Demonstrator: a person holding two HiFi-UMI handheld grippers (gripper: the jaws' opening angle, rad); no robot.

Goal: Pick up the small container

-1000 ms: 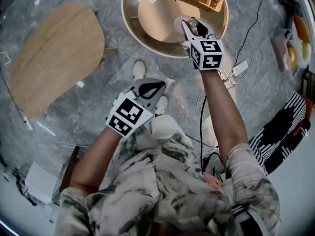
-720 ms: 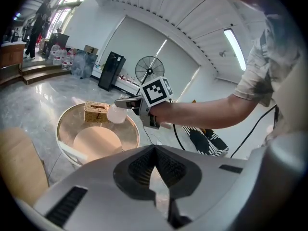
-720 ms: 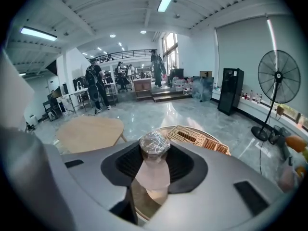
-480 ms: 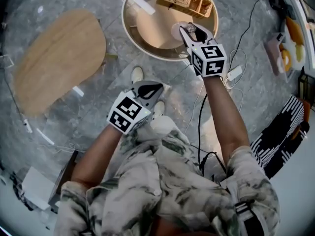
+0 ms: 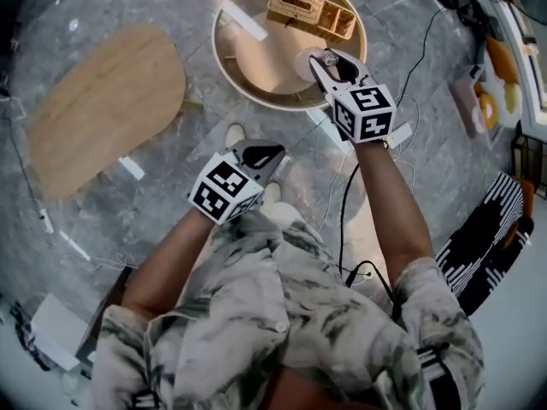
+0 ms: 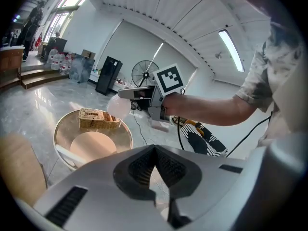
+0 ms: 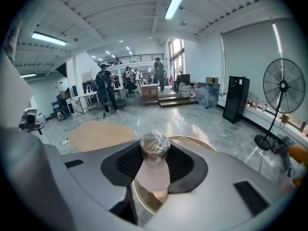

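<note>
As the right claw [image 5: 332, 61] clasped the container [image 7: 154, 167] well above the table [image 5: 256, 54], the pick-up looked done, while the left claw [image 6: 155, 153] hung closed and empty.

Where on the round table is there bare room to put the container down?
Bare: the middle of the round table, between the white strip at left and the wicker basket. Crowded: the far edge, where the basket sits. The right claw holds the small container above its right side.

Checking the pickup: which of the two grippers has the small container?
The right gripper: its jaws clamp the small container, while the left gripper is shut on nothing.
</note>
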